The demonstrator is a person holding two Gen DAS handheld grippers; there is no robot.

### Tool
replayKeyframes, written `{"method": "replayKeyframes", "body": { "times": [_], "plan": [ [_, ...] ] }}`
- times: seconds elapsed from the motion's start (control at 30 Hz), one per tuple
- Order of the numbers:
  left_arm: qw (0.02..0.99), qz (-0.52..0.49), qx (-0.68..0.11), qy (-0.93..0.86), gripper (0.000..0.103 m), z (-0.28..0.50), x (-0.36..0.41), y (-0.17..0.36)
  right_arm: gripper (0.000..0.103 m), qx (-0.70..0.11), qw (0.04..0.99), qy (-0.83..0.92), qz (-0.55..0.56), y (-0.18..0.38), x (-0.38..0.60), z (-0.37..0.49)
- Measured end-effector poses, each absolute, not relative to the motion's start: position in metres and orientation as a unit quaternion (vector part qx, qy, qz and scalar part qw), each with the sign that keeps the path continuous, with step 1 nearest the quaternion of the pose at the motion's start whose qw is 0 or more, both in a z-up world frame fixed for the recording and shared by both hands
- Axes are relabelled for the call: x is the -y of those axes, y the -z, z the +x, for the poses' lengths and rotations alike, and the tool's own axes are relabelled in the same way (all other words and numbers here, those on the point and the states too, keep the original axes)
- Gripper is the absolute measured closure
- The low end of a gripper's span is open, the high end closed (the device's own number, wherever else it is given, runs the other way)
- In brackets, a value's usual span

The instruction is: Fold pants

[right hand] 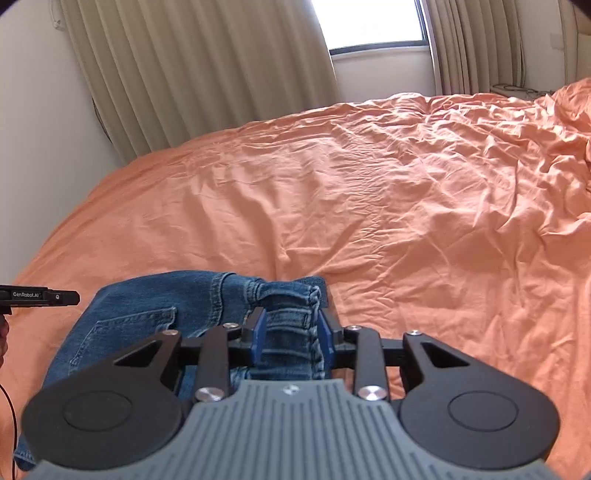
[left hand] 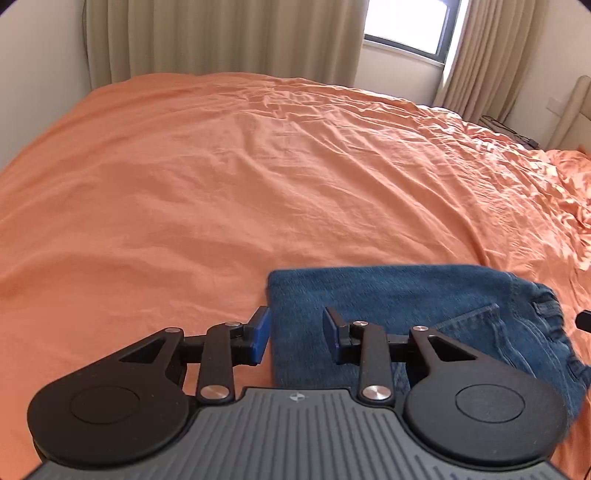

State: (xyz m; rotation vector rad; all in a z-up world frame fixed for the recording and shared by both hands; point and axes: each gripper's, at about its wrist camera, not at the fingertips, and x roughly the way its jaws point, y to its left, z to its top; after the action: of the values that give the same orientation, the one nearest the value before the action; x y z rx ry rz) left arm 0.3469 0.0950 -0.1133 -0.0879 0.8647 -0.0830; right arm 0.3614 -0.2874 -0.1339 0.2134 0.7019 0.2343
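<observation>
Blue jeans [left hand: 406,306] lie folded into a compact rectangle on the orange bed sheet [left hand: 221,184]; a back pocket faces up. My left gripper [left hand: 296,332] is open and straddles the fold's left edge, one pad over the sheet and the other over denim. In the right wrist view the jeans [right hand: 147,314] show their waistband end. My right gripper [right hand: 291,332] stands open around the bunched waistband, which fills the gap between its blue pads and rests on the bed. The left gripper's tip [right hand: 40,295] shows at the left edge.
The wrinkled orange sheet [right hand: 406,221] spreads far beyond the jeans. Beige curtains [right hand: 203,74] and a bright window [right hand: 369,22] stand behind the bed, with a white wall [right hand: 37,129] at the left. A padded headboard [left hand: 576,110] is at the far right.
</observation>
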Motion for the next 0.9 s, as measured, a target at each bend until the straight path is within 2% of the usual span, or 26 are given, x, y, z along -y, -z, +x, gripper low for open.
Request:
{"method": "replayKeyframes", "body": {
  "times": [0.2,0.33,0.47,0.67,0.7,0.77,0.9],
  "plan": [
    [0.895,-0.01,-0.437,0.087,0.065,0.271,-0.082,0.092,0.079,-0.334,0.929,-0.099,0.126,0.144,0.276,0.302],
    [0.884,0.044,-0.452,0.111,0.062,0.228,-0.066,0.089,0.08,-0.347,0.927,-0.086,0.115,0.167,0.268,0.291],
    [0.871,0.085,-0.468,0.121,0.049,0.194,-0.05,0.099,0.08,-0.345,0.928,-0.087,0.112,0.177,0.267,0.292],
    [0.869,0.152,-0.465,0.075,0.05,0.177,-0.033,0.128,0.08,-0.331,0.933,-0.087,0.112,0.179,0.266,0.286],
    [0.869,0.159,-0.464,0.062,0.051,0.18,-0.031,0.132,0.08,-0.329,0.934,-0.088,0.11,0.179,0.266,0.286],
    [0.857,0.186,-0.477,0.06,0.077,0.186,-0.027,0.138,0.08,-0.325,0.935,-0.091,0.109,0.179,0.267,0.284],
    [0.836,0.276,-0.468,0.075,0.083,0.179,-0.012,0.132,0.08,-0.326,0.934,-0.094,0.113,0.176,0.271,0.28]
  ]
}}
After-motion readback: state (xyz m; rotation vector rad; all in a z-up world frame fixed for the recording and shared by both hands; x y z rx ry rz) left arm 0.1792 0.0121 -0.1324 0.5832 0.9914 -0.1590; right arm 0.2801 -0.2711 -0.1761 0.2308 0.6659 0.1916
